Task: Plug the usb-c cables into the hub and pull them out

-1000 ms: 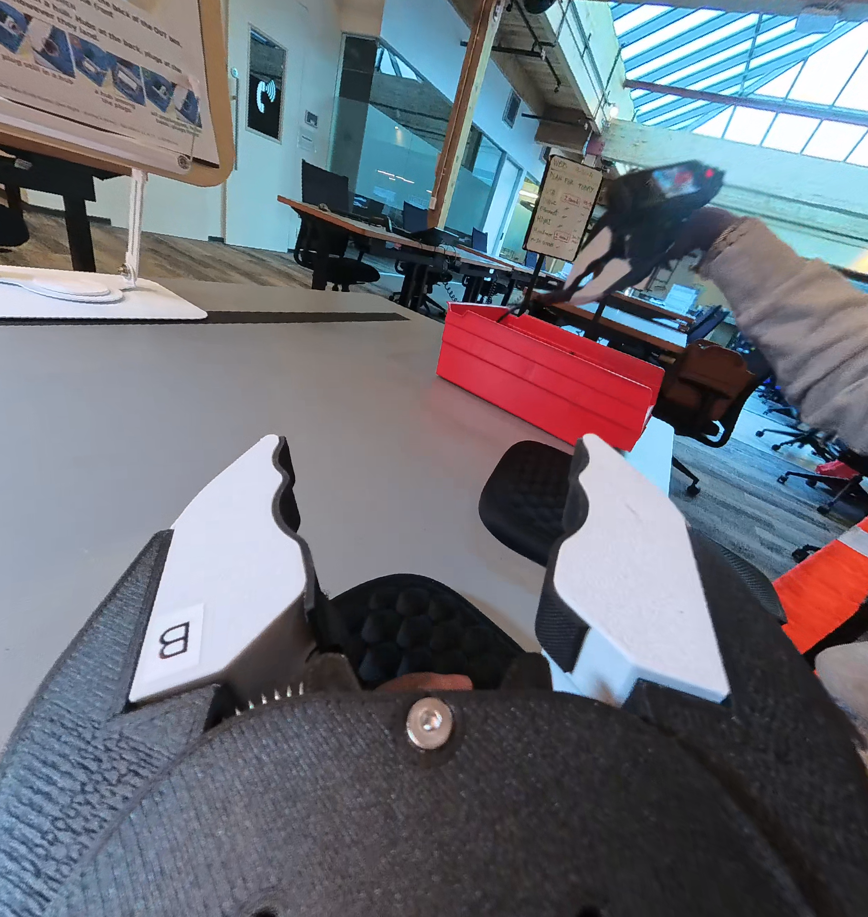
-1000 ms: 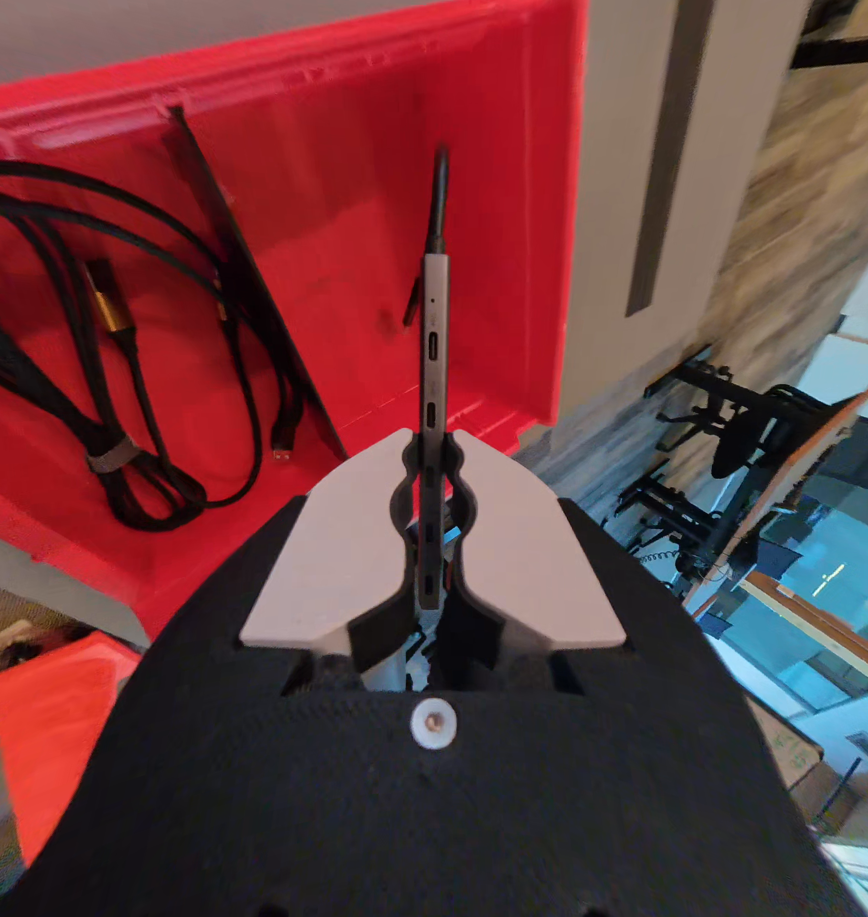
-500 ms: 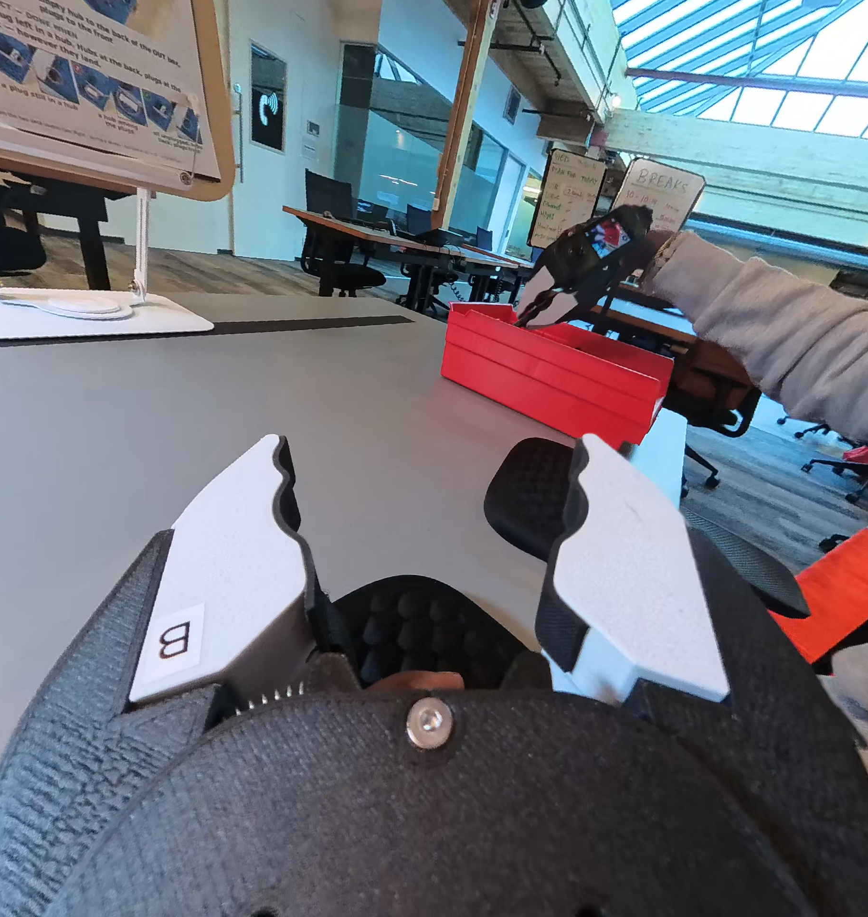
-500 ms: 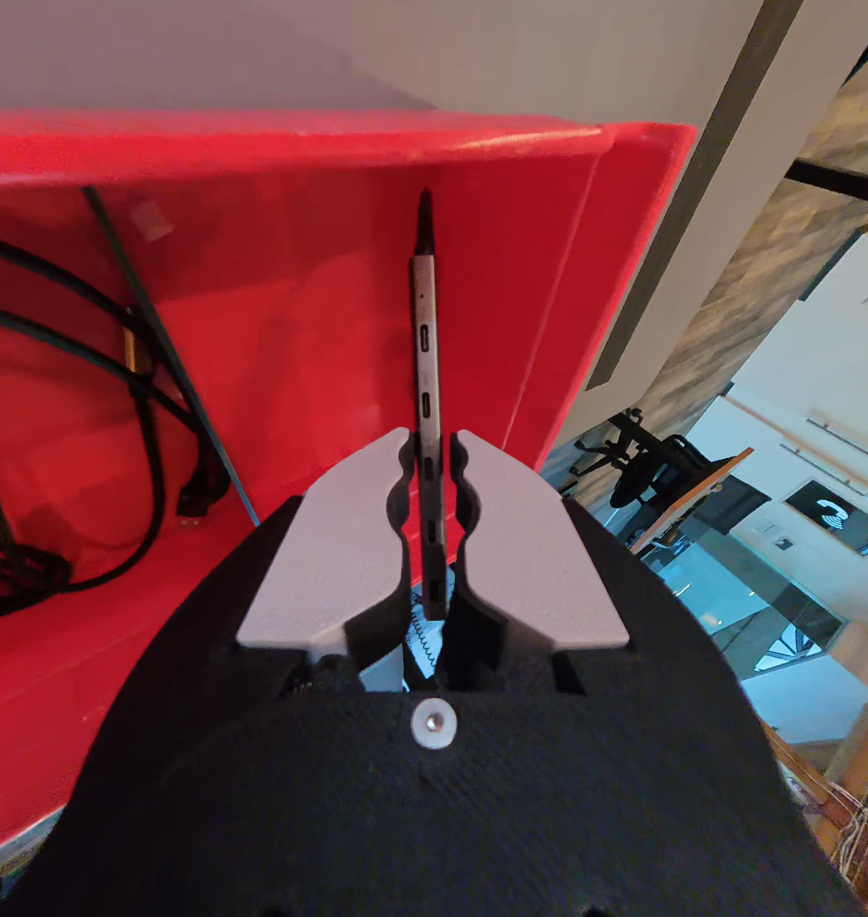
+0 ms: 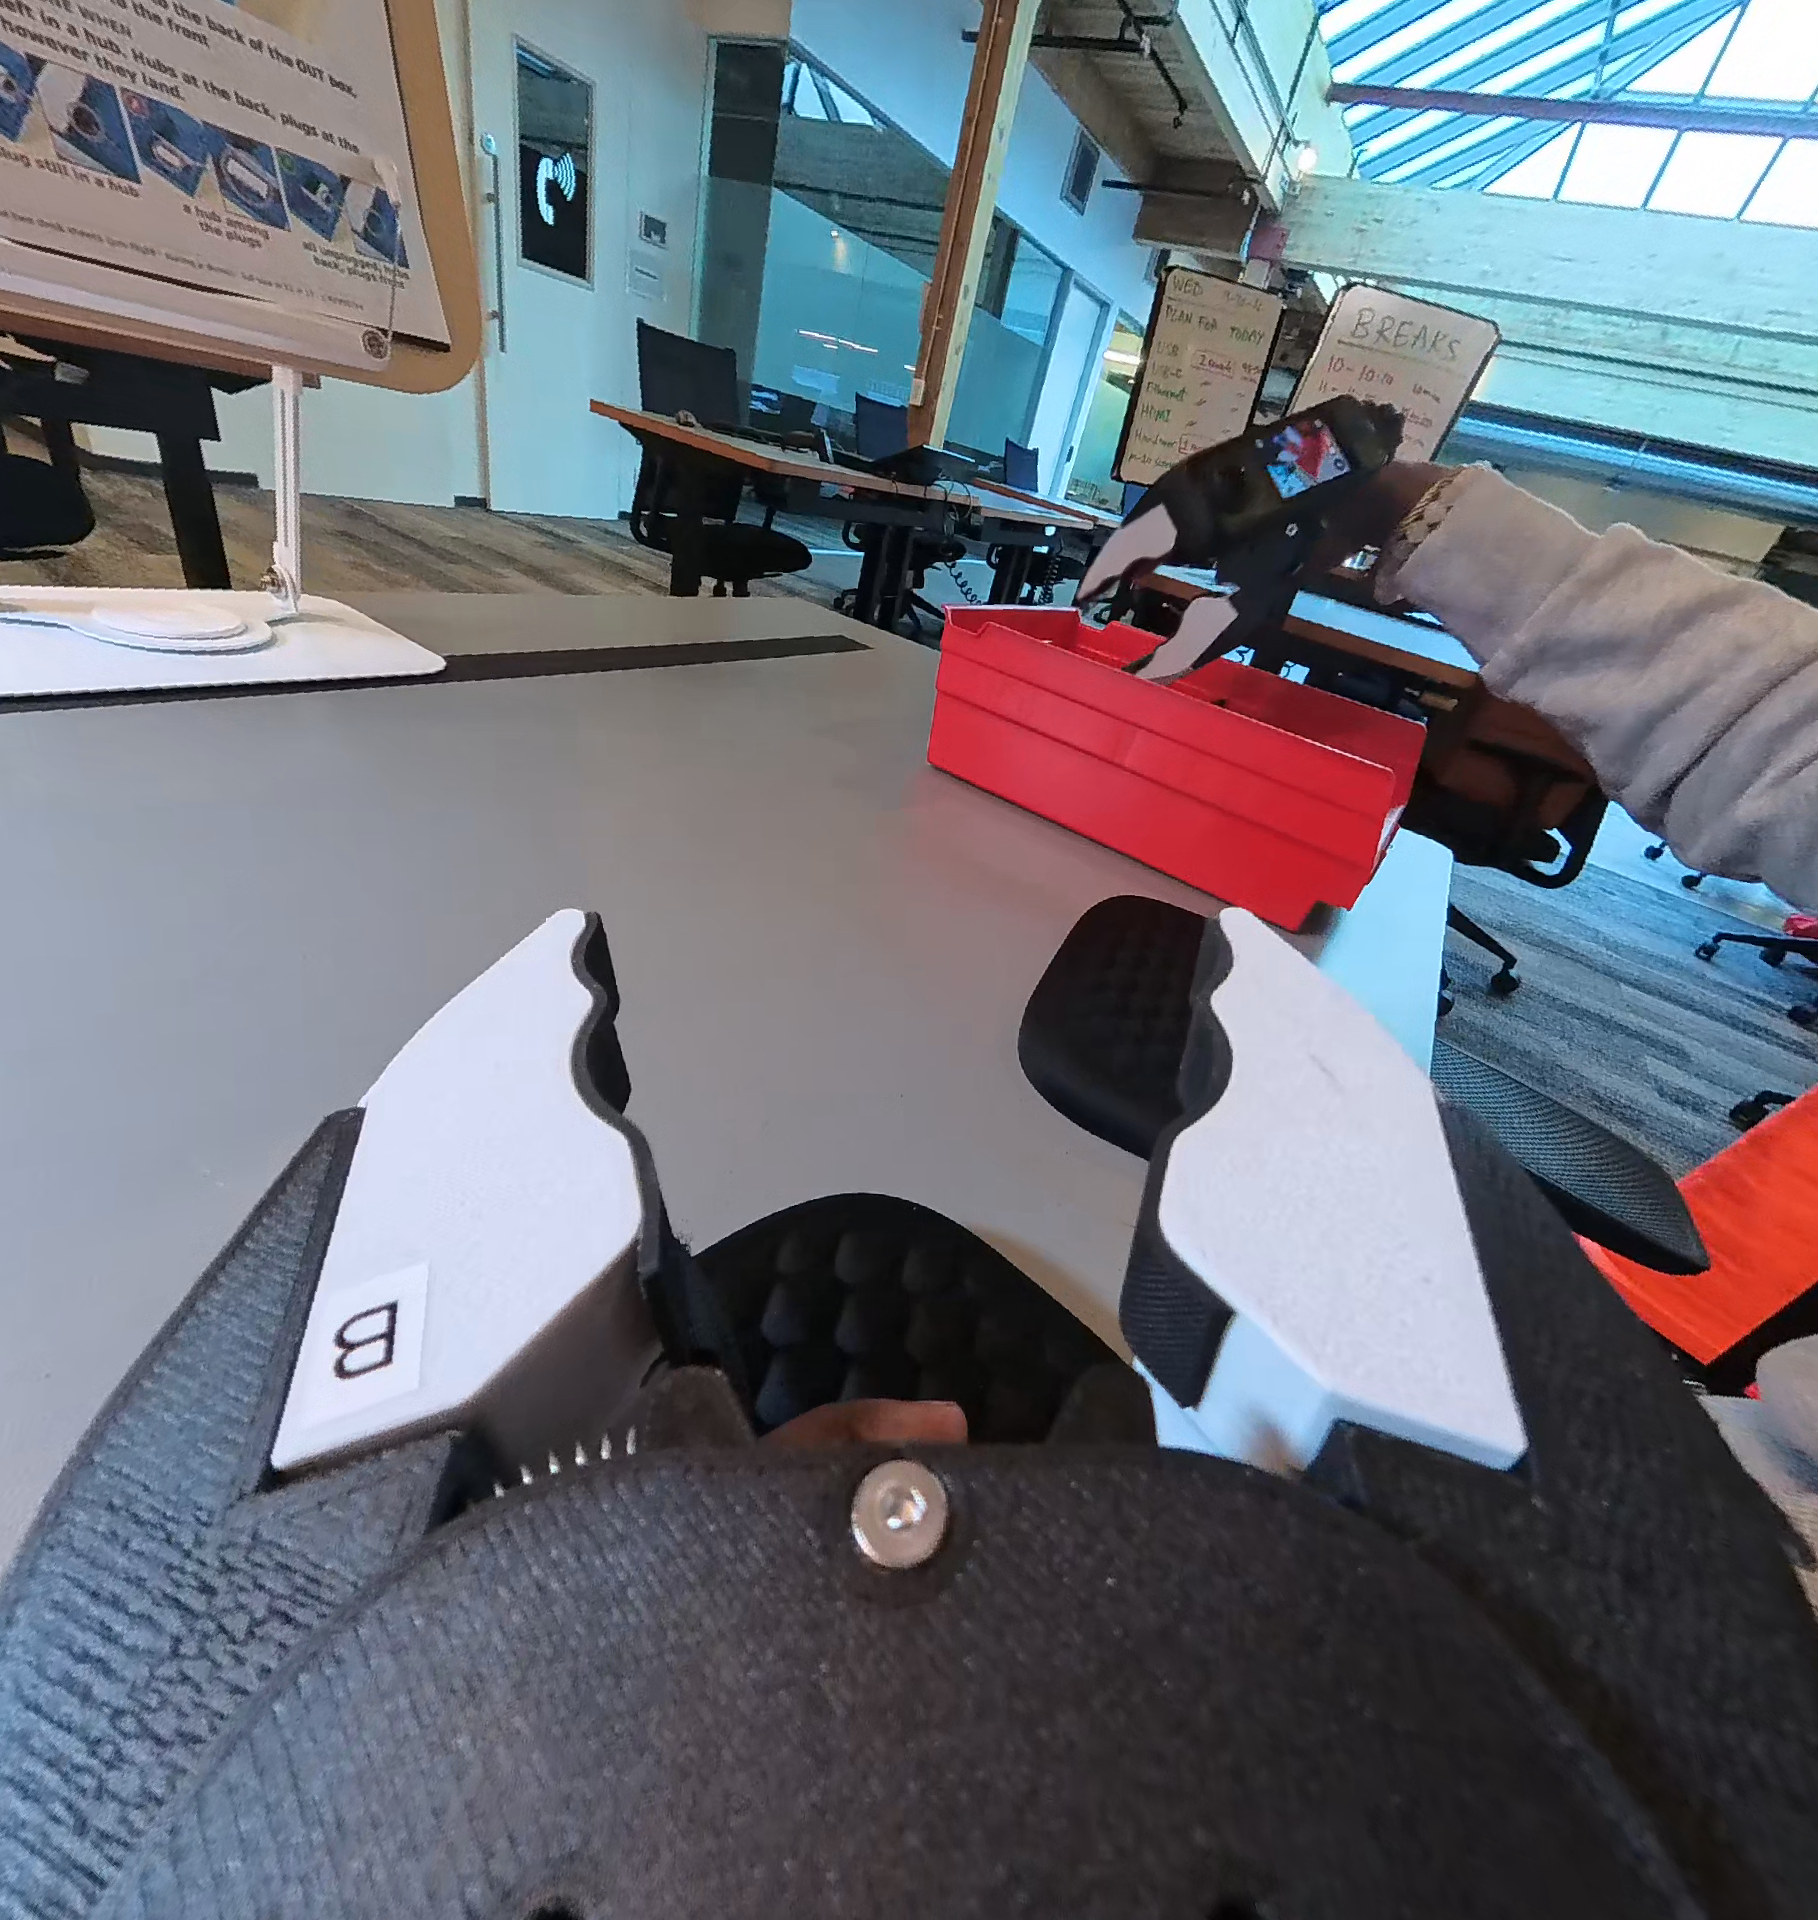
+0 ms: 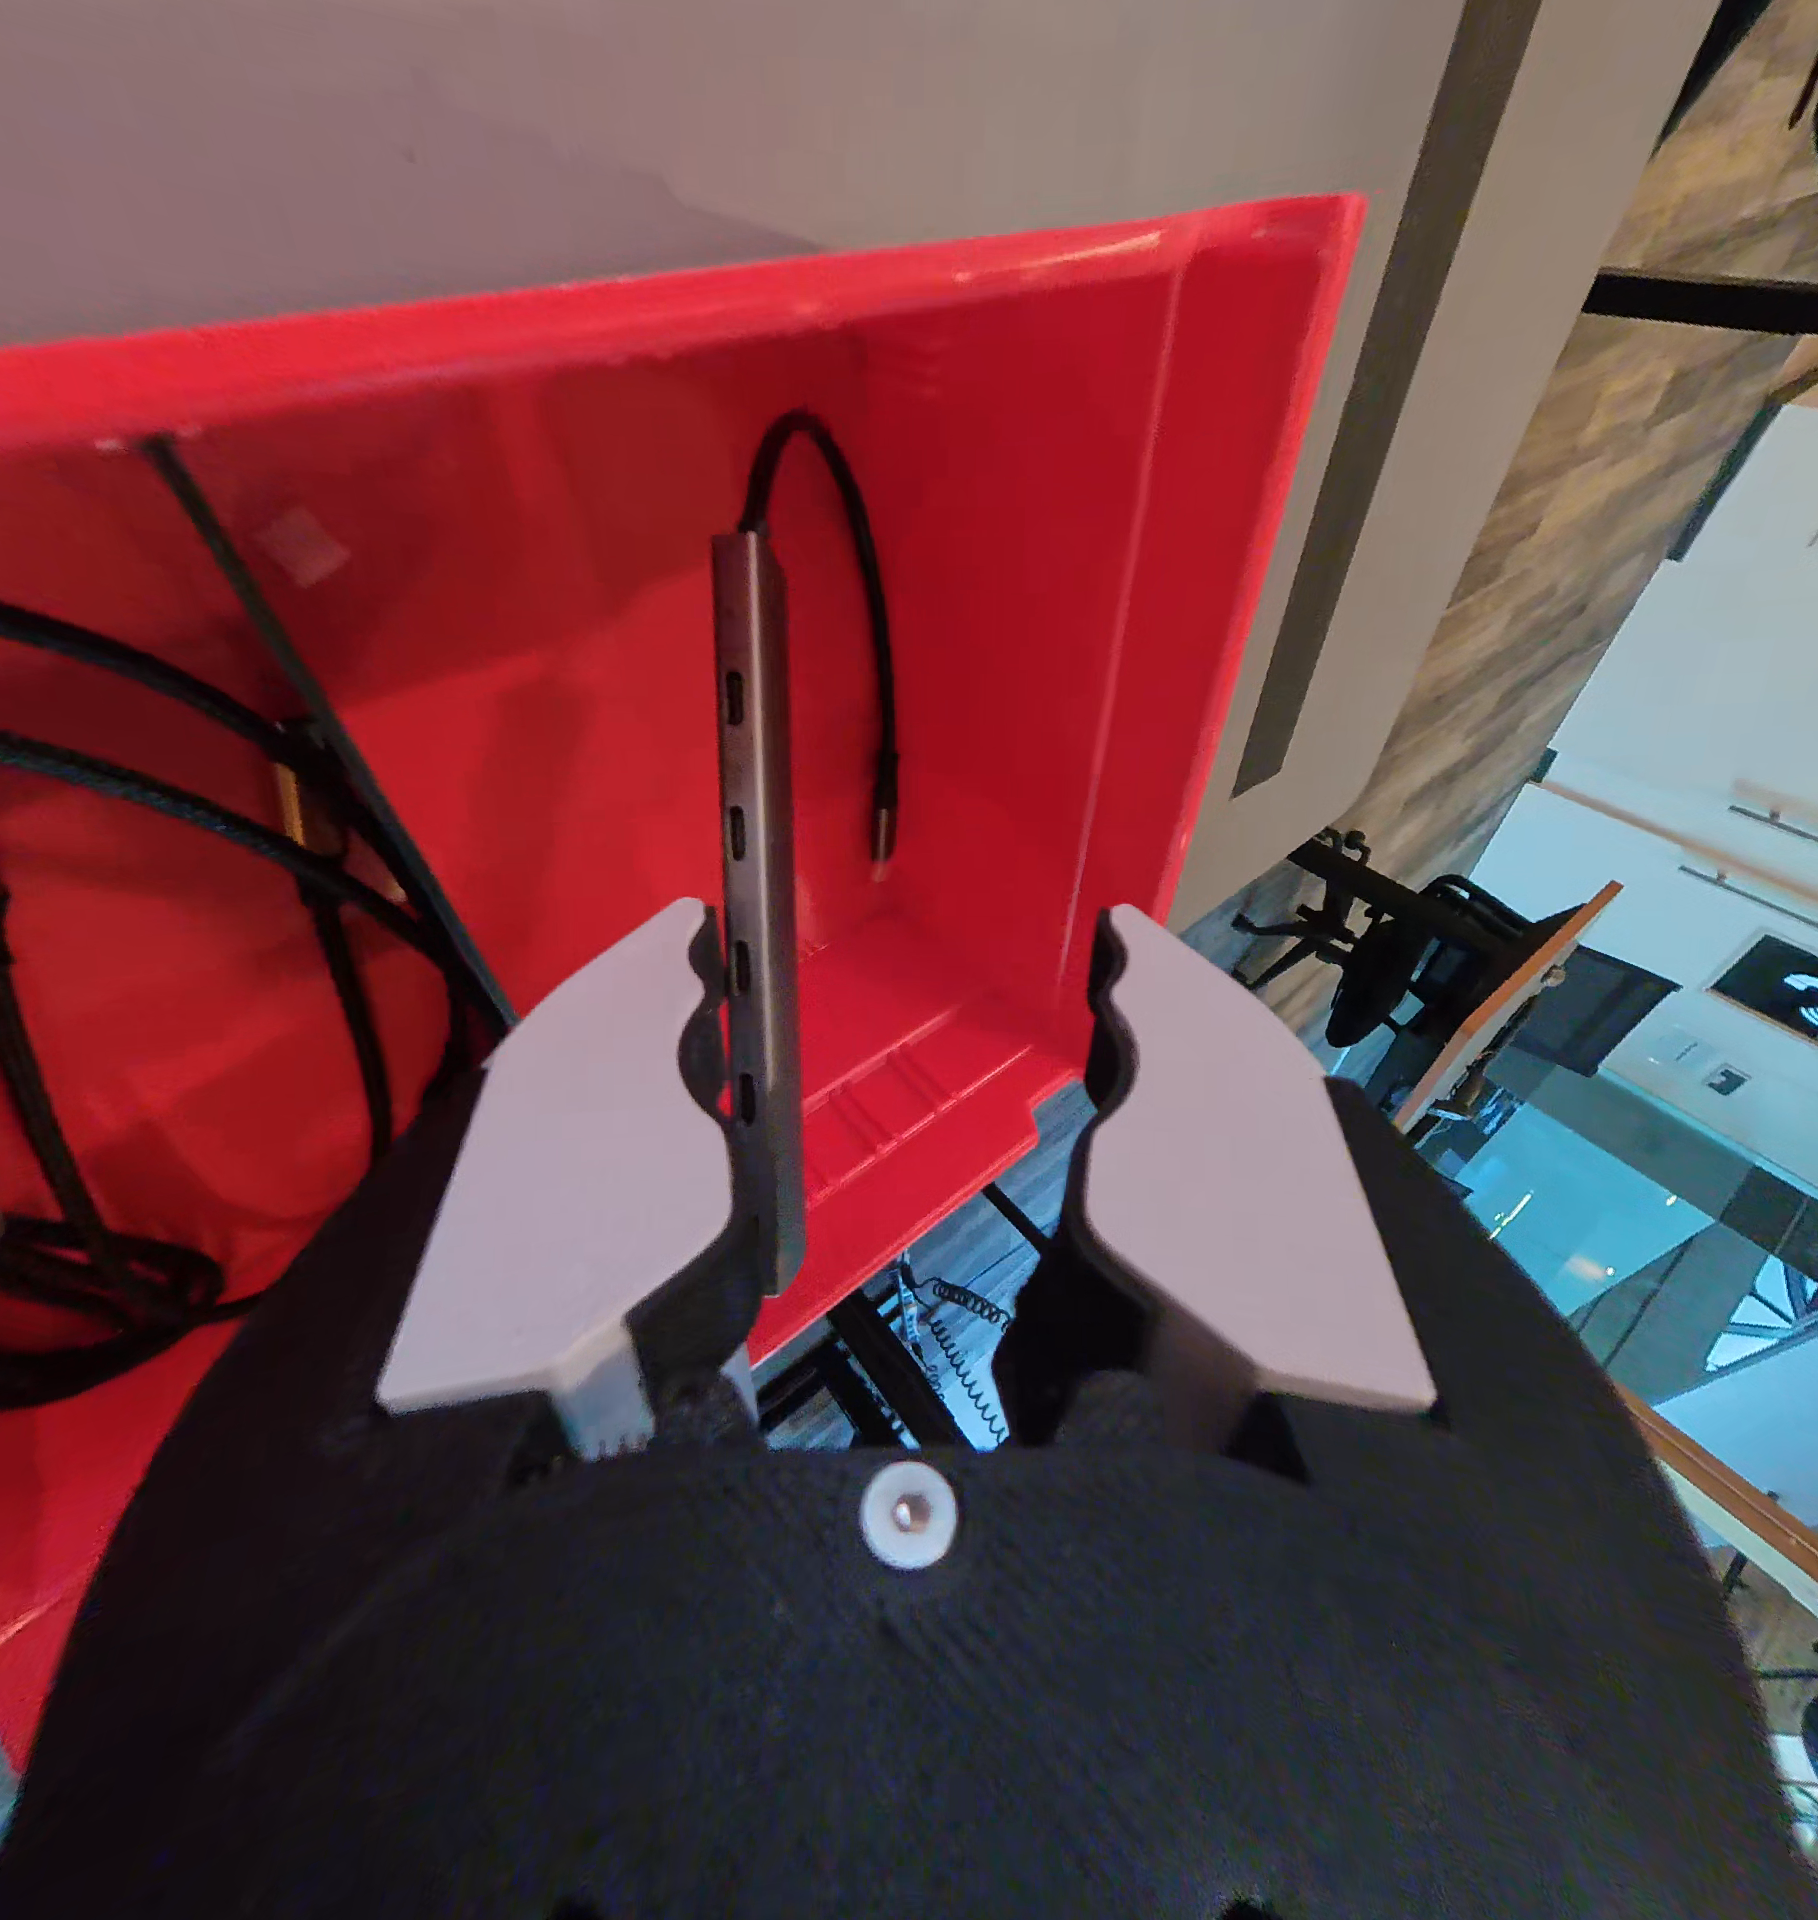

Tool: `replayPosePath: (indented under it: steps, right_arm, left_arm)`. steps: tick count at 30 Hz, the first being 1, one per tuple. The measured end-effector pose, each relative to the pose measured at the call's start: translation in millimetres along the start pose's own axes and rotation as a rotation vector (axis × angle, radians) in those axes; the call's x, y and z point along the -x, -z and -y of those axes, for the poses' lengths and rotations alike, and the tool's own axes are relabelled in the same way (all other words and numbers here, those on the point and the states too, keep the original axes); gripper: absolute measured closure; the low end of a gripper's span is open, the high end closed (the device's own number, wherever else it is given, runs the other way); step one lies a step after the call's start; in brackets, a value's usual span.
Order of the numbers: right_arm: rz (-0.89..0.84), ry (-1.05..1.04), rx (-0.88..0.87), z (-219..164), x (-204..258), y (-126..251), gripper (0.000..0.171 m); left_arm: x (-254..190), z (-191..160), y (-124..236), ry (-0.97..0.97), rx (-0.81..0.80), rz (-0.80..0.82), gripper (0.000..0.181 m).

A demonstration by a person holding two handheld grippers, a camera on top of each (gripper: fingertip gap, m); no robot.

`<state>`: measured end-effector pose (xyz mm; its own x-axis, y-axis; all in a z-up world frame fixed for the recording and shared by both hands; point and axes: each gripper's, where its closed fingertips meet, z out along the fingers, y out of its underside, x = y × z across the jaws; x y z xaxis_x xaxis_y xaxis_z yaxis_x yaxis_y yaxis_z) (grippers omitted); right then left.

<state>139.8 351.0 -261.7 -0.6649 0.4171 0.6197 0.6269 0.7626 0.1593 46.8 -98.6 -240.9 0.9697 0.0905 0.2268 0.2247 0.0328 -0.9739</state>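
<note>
My right gripper (image 6: 903, 920) is open over the right compartment of the red bin (image 6: 572, 312). The grey hub (image 6: 754, 831) stands on edge in that compartment, against the inner side of the gripper's left finger and apart from the right one. Its short black tail cable (image 6: 874, 623) loops to the right and ends in a plug. Black braided usb-c cables (image 6: 157, 727) lie bundled in the left compartment, behind a thin black divider (image 6: 313, 707). My left gripper (image 5: 900, 935) is open and empty, low over the grey table (image 5: 365, 883). The left wrist view shows the bin (image 5: 1144, 769) and the right gripper (image 5: 1144, 613) above it.
The bin sits at the table's far right corner. A sign on a white stand (image 5: 157, 634) is at the far left of the table. A black chair back (image 5: 1113, 1018) is beyond the table's right edge. Desks and whiteboards (image 5: 1206, 374) stand farther back. Across from one pair of fingers to the other is roughly 45 centimetres.
My right gripper has opened and let go of the hub, which now sits lower in the bin's right compartment. The left gripper has stayed put.
</note>
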Motion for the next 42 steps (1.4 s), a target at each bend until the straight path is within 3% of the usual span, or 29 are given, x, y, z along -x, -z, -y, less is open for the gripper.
replayPosePath:
  steps: [9,13,18,20,23,25,27,29,32,34,35,37,40,42]
  right_arm:
    - [-0.035,-0.058,-0.100,7,-11,17,0.092]
    - [0.022,-0.234,-0.267,14,-21,31,0.092]
    - [0.069,-0.549,-0.604,18,-54,69,0.091]
    - [0.042,-0.711,-0.840,34,-75,106,0.091]
    - [-0.058,-1.070,-1.220,62,-107,176,0.104]
    - [0.044,-1.354,-1.463,90,-103,214,0.090]
    - [0.223,-1.481,-1.562,133,-79,231,0.085]
    - [0.277,-1.430,-1.484,190,-47,213,0.065]
    - [0.428,-1.278,-1.197,276,8,141,0.034]
    - [0.520,-1.220,-0.988,311,31,89,0.035]
    - [0.560,-1.217,-0.925,324,37,69,0.046]
    - [0.594,-1.172,-0.881,345,41,38,0.047]
    - [0.403,-1.191,-0.686,345,39,-9,0.058]
    - [0.296,-1.135,-0.511,335,46,-24,0.039]
  left_arm:
    - [0,-1,-1,0.000,0.007,0.003,0.076]
    - [1,-1,-1,0.001,0.007,0.003,0.076]
    - [2,-1,-1,0.008,0.005,0.004,0.076]
    - [3,-1,-2,0.016,0.011,0.007,0.077]
    - [5,-3,-3,0.031,0.028,0.013,0.078]
    - [5,-3,-3,0.026,0.029,0.018,0.078]
    - [5,-2,-3,0.014,0.023,0.028,0.078]
    - [4,-2,-3,0.000,0.019,0.028,0.078]
    - [2,-1,-2,-0.016,0.009,0.029,0.078]
    - [3,1,0,-0.017,-0.003,0.034,0.078]
    - [4,2,0,-0.015,-0.010,0.041,0.078]
    - [5,3,1,-0.008,-0.021,0.045,0.079]
    - [7,3,1,0.016,-0.023,0.044,0.080]
    - [8,4,2,0.020,-0.029,0.047,0.080]
